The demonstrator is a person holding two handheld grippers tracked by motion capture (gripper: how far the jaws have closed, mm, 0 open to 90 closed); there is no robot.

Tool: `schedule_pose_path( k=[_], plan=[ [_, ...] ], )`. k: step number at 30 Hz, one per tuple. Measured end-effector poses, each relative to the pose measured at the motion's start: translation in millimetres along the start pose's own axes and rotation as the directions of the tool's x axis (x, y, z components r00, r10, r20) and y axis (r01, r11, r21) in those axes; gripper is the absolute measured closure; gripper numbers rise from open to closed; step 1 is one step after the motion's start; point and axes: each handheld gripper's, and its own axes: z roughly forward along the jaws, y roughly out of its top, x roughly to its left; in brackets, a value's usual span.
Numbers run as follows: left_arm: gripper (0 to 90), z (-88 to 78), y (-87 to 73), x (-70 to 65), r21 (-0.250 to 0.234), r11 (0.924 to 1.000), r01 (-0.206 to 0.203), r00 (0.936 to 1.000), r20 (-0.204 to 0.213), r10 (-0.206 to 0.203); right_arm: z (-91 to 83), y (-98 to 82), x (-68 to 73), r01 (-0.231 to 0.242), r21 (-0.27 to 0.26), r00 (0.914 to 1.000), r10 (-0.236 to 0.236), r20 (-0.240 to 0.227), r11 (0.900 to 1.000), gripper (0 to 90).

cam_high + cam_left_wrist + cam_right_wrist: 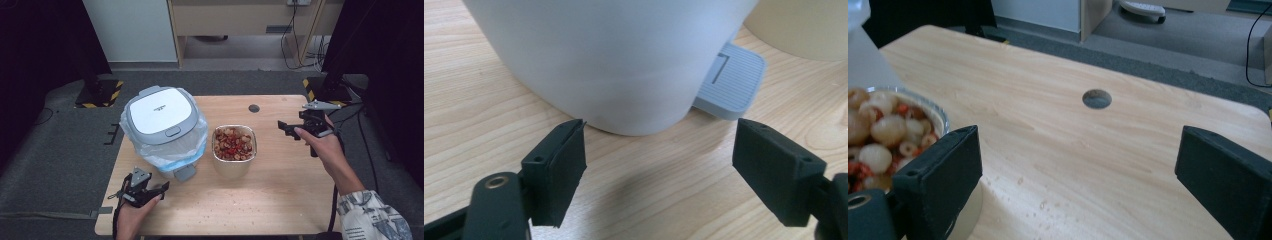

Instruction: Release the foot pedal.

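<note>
A white pedal bin (161,120) with a shut lid and a plastic liner stands at the left of the wooden table (280,192). Its grey pedal (185,172) sticks out at the front. My left gripper (161,190) lies low on the table just in front of the bin, open and empty. In the left gripper view its jaws (659,145) face the bin's base (614,65), with the pedal (731,80) to the right. A foil container (234,145) of mixed food sits beside the bin. My right gripper (284,128) hovers to its right, open and empty (1078,150).
A round cable hole (254,108) (1097,98) lies in the table's far middle. Small crumbs are scattered on the wood near the container (878,135). Beyond the table are grey carpet, a cabinet and black stands with striped bases.
</note>
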Motion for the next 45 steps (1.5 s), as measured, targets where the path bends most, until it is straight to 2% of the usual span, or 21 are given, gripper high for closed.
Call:
schedule_pose_path(
  k=[11, 21, 25, 34, 38, 45],
  plan=[
    [16.5, 4.9, -1.7, 2.8, 0.02, 0.9998, -0.006, 0.9999, 0.008, 0.006, -12.0, -42.7, 6.9, 0.0, 0.015, 1.0, 0.0, -0.002, 1.0, 5.8],
    [15.1, 9.2, -3.1, 5.3, 0.042, 0.9991, -0.004, 0.9999, 0.011, 0.004, -14.4, -69.6, 15.4, -0.003, 0.035, 0.9999, 0.003, 0.012, 0.999, 5.7],
    [15.0, 9.7, -4.1, 7.8, 0.045, 0.999, 0.003, 1.0, 0.008, -0.004, -7.9, -82.1, 18.5, 0.0, 0.069, 0.9999, -0.001, 0.012, 0.998, 6.0],
    [14.7, 12.4, -5.9, 12.4, 0.062, 0.9981, 0.005, 1.0, -0.003, -0.005, 10.9, -99.5, 19.7, -0.031, 0.14, 0.9994, 0.029, 0.021, 0.99, 6.8],
    [13.9, 15.4, -7.5, 13.5, 0.081, 0.9967, 0.002, 1.0, 0.001, -0.002, 20.4, -102.0, 18.3, -0.051, 0.155, 0.9983, 0.046, 0.035, 0.987, 6.7],
    [13.0, 17.6, -9.0, 17.0, 0.091, 0.9958, 0.009, 0.9999, -0.006, -0.008, 36.0, -99.2, 9.9, -0.093, 0.149, 0.9931, 0.082, 0.084, 0.984, 6.6]
  ],
)
